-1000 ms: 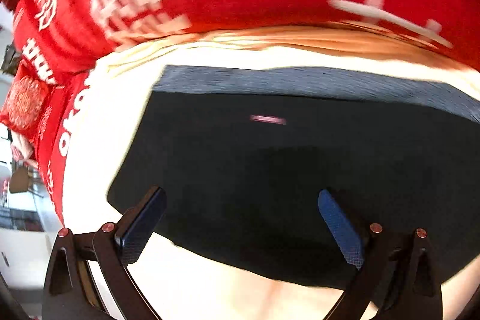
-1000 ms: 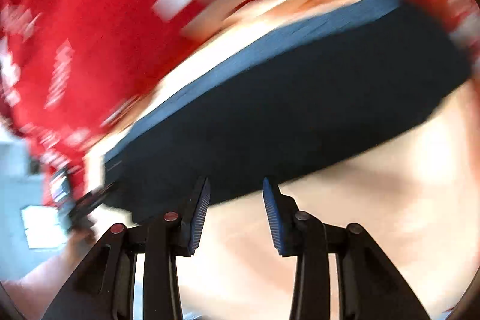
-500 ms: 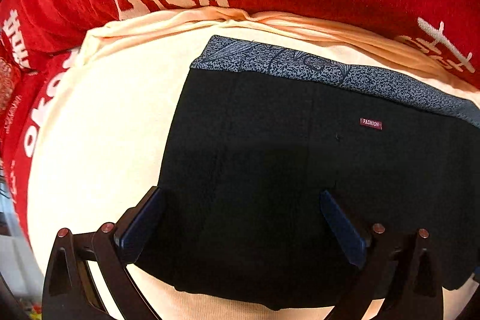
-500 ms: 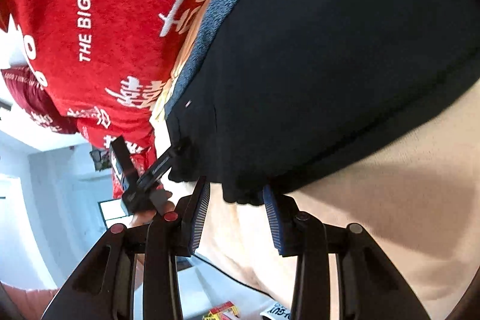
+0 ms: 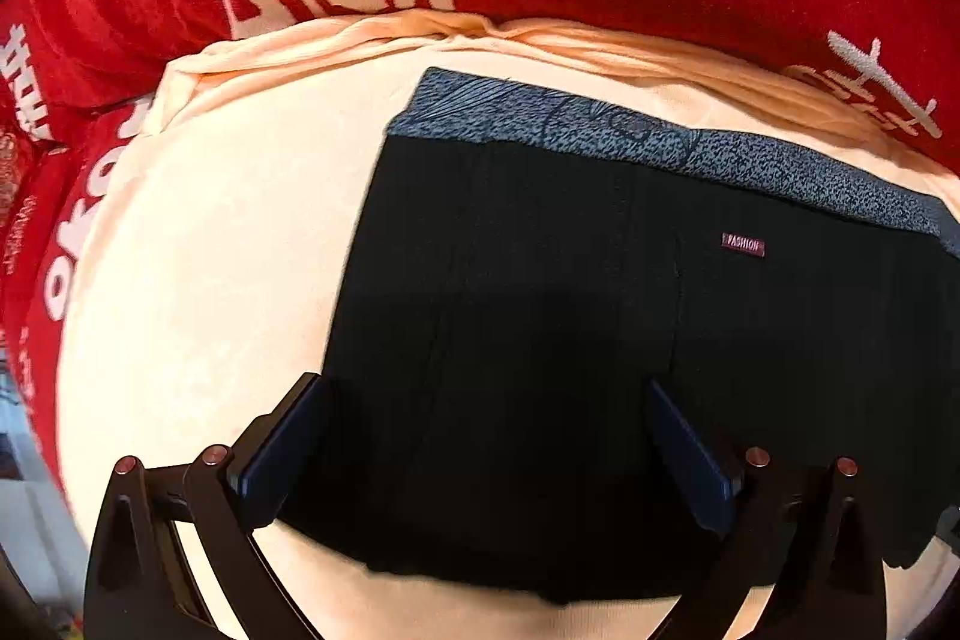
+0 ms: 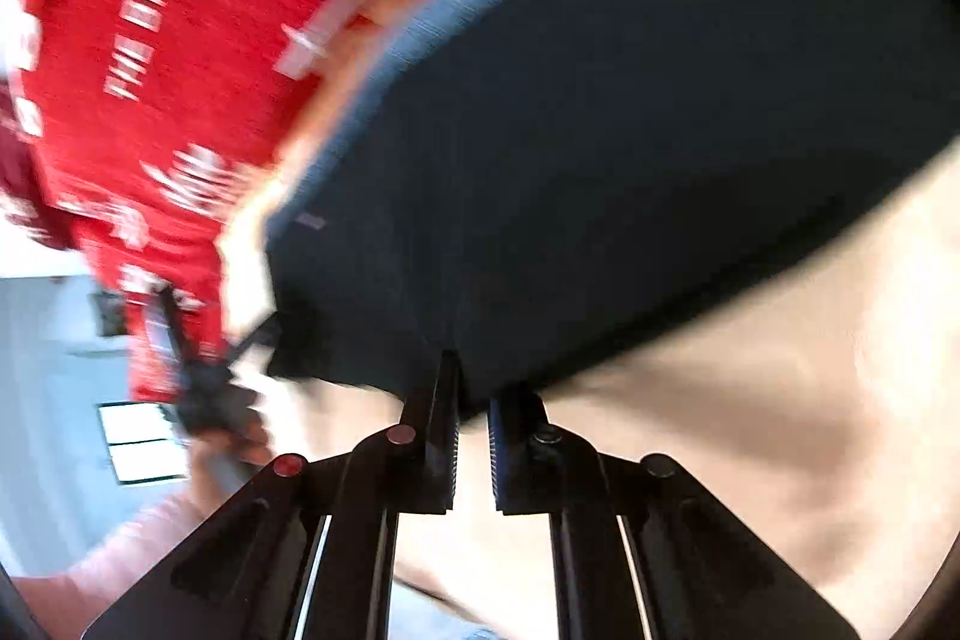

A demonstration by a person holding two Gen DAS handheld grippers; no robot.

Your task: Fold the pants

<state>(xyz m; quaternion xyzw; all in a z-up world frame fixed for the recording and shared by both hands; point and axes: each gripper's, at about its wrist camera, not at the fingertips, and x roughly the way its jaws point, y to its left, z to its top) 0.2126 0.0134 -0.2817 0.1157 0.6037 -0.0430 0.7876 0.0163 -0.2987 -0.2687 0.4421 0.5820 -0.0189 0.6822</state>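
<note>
right gripper (image 6: 473,418) pinched the black pants (image 5: 540,370) hem, left gripper (image 5: 486,454) spread wide above; an even lift looked wise.

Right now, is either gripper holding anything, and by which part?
The right gripper pinches the black pants at their near hem edge. The left gripper is open over them, holding nothing.

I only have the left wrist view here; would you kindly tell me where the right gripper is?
Observer: The right gripper sits at the near hem of the pants, over the cream sheet.
Operator: Thank you. Is it gripping?
Observer: Its jaws are nearly together with the hem's edge between them, so it looks clamped.
Operator: And how does my left gripper look from there?
Observer: The left gripper shows blurred, beside the pants' corner.
</note>
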